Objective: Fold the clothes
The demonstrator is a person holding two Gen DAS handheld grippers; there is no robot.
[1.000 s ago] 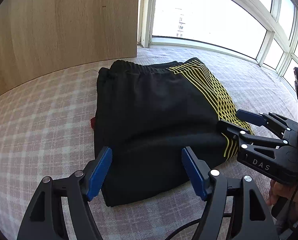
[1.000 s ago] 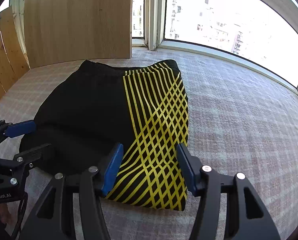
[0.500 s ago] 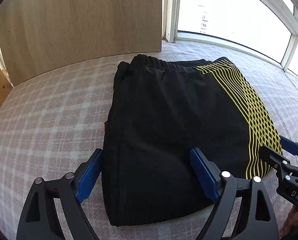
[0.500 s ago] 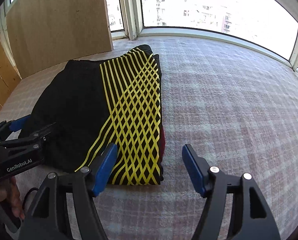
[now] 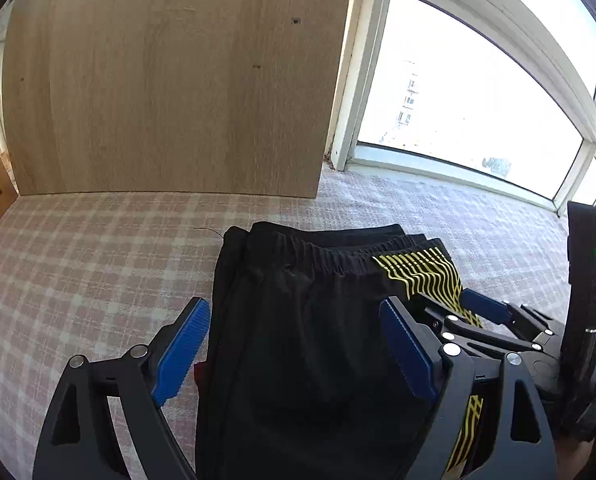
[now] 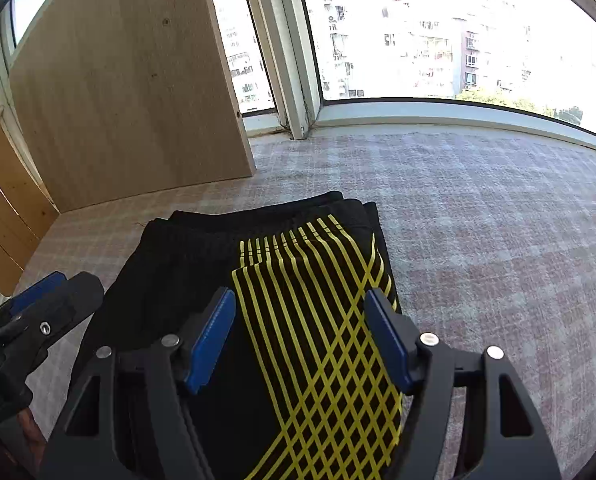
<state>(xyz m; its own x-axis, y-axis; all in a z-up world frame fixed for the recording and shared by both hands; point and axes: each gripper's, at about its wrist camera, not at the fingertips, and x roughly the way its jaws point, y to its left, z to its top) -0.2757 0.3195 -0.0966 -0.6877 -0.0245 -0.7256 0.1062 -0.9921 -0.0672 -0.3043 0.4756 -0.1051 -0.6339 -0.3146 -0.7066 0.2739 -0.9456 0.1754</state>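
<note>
Folded black yellow-striped shorts (image 6: 298, 320) on checked cloth (image 6: 497, 240)

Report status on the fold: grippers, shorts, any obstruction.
Left hand-held gripper open, right hand-held gripper open, both over folded black shorts. Shorts flat on checked cloth. Wooden board behind, not touching.

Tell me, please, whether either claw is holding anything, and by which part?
Nothing is held. Both the left claw and the right claw are open, straddling the folded shorts without gripping them.
</note>
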